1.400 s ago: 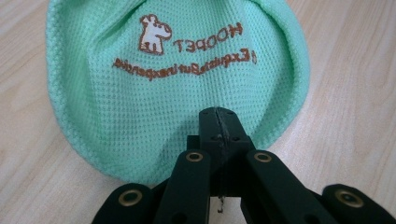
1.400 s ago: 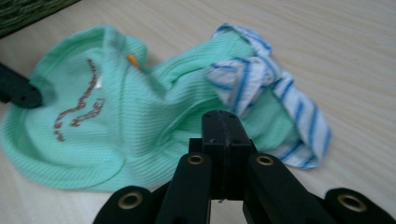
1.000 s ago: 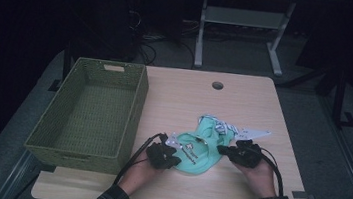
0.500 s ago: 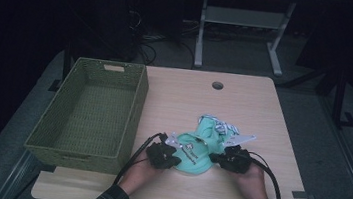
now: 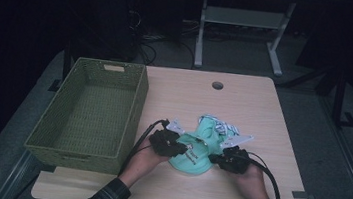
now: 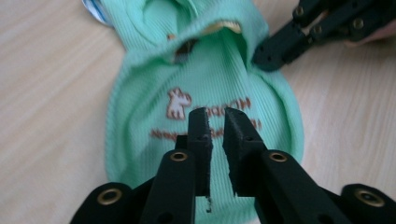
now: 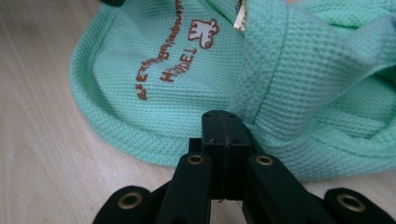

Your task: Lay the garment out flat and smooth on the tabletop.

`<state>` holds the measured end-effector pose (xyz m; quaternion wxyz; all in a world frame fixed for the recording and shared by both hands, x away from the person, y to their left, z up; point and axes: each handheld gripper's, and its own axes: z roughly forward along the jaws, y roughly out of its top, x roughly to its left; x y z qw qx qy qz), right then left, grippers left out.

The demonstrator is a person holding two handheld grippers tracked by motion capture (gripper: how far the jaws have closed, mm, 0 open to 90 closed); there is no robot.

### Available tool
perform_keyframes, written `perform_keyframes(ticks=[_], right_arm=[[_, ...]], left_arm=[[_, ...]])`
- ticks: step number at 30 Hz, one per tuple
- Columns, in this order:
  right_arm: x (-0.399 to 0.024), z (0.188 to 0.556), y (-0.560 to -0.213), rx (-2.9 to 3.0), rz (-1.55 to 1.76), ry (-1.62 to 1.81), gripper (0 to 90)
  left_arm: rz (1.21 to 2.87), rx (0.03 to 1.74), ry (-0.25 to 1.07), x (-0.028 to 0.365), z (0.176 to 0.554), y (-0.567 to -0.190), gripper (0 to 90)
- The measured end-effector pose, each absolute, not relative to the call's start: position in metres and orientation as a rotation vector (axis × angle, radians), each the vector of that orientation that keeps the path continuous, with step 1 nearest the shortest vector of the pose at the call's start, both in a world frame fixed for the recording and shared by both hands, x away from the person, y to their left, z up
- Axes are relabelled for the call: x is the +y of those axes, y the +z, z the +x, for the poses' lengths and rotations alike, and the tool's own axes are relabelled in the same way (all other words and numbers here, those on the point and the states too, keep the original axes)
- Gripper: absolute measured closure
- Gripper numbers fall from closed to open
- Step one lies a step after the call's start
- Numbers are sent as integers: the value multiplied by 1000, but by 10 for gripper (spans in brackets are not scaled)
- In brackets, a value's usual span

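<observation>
Pale wooden table [image 5: 264, 109] is occupied by a green garment [image 6: 205, 74], beside a wicker basket [image 5: 88, 109]. Left tongs [image 6: 215, 116] have just been parted slightly, nothing gripped, suggesting release; right tongs [image 7: 223, 122] are seen shut against the garment's hem.

Waffle-knit cloth garment [image 7: 261, 79], matt wood table [image 5: 244, 107], woven basket [image 5: 88, 109]
</observation>
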<state>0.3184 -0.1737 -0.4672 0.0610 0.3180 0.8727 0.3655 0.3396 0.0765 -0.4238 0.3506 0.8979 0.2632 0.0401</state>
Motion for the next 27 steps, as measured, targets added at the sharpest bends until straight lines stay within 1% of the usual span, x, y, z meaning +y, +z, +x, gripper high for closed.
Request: perform_keyframes(ticks=[5, 14, 18, 24, 27], right_arm=[[-174, 319, -467, 2644, 966, 1109, 899], [-175, 320, -467, 2651, 972, 1113, 899], [-174, 319, -467, 2651, 970, 1110, 899], [-175, 319, -467, 2648, 966, 1107, 898], [-175, 319, -467, 2646, 962, 1111, 898]], left_arm=[[2314, 660, 139, 69, 355, -417, 750], [2319, 657, 155, 52, 390, -410, 690], [2330, 641, 196, 41, 409, -410, 686], [2320, 674, 178, 26, 427, -420, 686], [2342, 676, 168, 19, 435, -428, 687]])
